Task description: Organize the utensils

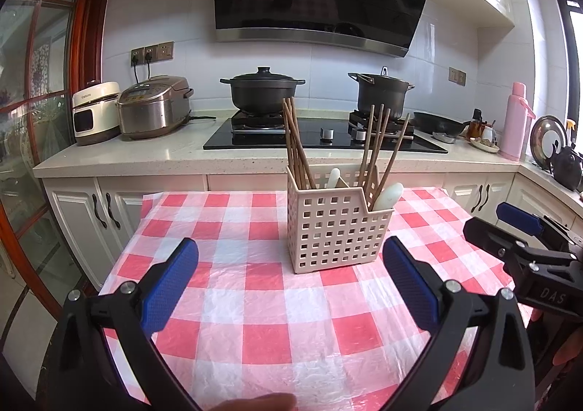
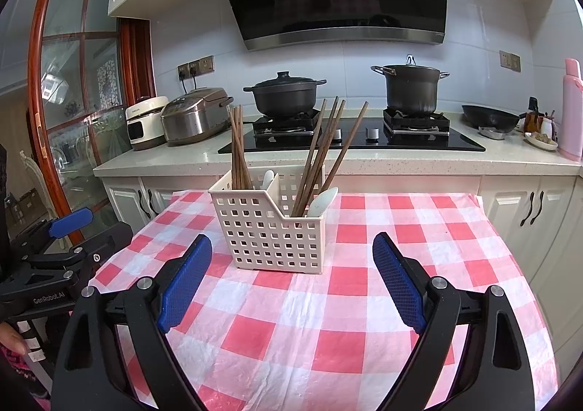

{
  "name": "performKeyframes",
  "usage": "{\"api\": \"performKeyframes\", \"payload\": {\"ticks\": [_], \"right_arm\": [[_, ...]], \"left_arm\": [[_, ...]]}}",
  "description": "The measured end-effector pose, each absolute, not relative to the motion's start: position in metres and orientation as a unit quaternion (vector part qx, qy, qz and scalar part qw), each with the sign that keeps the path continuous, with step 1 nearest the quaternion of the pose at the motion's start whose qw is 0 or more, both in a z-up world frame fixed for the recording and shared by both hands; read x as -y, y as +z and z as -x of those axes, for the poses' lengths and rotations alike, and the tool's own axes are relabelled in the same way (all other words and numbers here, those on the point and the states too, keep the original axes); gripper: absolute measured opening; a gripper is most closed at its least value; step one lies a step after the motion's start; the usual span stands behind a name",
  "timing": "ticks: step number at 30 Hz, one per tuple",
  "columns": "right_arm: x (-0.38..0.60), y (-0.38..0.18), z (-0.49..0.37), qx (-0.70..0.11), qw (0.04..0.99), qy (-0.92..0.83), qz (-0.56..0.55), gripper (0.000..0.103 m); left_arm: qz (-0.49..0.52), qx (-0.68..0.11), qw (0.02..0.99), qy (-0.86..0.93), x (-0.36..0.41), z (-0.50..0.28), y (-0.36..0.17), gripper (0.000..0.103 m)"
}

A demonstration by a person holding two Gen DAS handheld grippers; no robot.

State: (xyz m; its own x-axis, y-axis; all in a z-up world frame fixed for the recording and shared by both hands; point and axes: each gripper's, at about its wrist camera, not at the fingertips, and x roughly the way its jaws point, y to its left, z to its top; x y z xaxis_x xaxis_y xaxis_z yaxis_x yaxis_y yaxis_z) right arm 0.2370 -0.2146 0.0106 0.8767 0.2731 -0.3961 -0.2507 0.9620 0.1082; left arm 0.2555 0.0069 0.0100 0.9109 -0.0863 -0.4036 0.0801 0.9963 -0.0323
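My left tool (image 1: 290,278) and right tool (image 2: 292,274) are both wide open, holding nothing. The basket (image 1: 337,228) stands on the bench (image 1: 255,301), with chopsticks (image 1: 295,144) and spoons (image 1: 388,196) inside.

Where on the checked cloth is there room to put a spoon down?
The cloth is bare to the right of the basket, and in front of it between the open right gripper fingers. It is crowded inside the basket, packed with chopsticks.
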Motion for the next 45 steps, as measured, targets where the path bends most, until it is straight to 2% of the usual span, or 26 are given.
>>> {"api": "performKeyframes", "payload": {"ticks": [45], "right_arm": [[0.225, 0.015, -0.225, -0.194, 0.971, 0.134, -0.033, 0.084]], "left_arm": [[0.008, -0.207, 0.978, -0.041, -0.003, -0.251, 0.008, 0.098]]}}
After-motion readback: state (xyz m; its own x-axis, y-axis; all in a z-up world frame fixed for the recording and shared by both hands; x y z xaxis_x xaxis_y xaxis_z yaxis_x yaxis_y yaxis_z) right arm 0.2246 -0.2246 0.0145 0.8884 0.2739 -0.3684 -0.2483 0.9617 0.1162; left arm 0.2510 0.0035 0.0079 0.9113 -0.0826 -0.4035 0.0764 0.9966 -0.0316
